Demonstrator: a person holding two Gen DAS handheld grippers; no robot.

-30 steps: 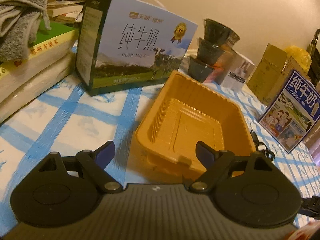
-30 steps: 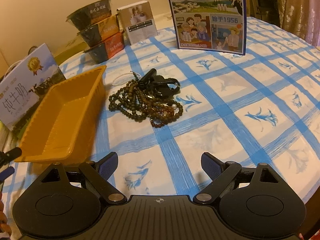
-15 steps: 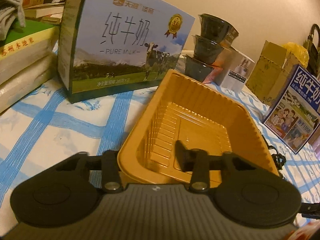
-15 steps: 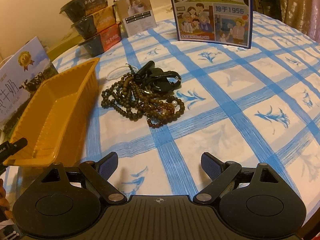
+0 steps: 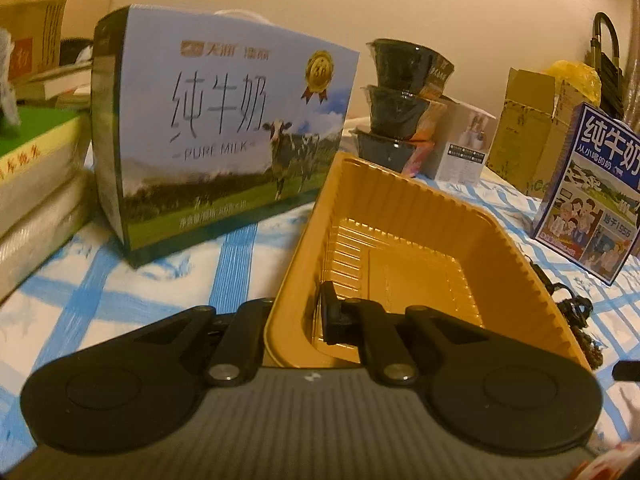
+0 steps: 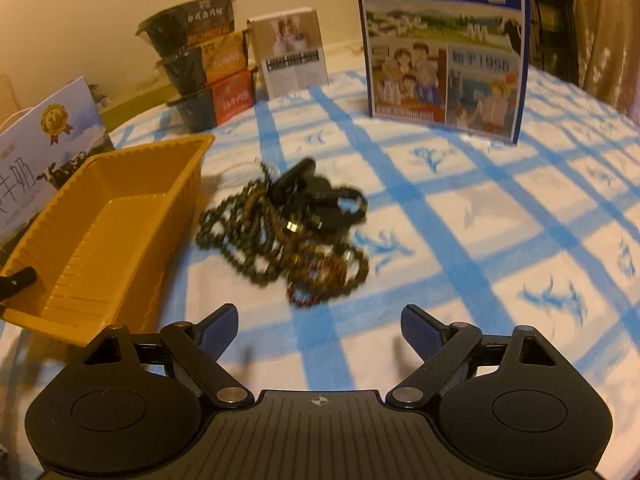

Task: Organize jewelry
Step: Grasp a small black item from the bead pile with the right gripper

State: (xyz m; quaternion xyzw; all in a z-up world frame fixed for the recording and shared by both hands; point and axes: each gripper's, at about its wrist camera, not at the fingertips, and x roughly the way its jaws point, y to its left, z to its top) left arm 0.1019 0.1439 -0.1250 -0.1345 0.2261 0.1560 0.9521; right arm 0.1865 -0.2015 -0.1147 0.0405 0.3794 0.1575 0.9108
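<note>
An empty orange plastic tray (image 5: 420,240) stands on the blue-checked tablecloth; it also shows at the left of the right wrist view (image 6: 104,232). My left gripper (image 5: 296,316) is shut on the tray's near left wall, one finger inside, one outside. A tangled pile of dark bead necklaces and black pieces (image 6: 288,228) lies just right of the tray; its edge shows in the left wrist view (image 5: 576,316). My right gripper (image 6: 318,336) is open and empty, low over the cloth just short of the pile.
A pure milk carton (image 5: 224,140) stands left of the tray. Stacked black bowls (image 6: 200,72) and a small white box (image 6: 290,54) stand behind it. A blue milk box (image 6: 444,44) stands at the back right. Books (image 5: 36,184) are stacked at far left.
My left gripper moved forward and closed on the tray's near left wall. My right gripper moved closer to the jewelry pile and stayed open.
</note>
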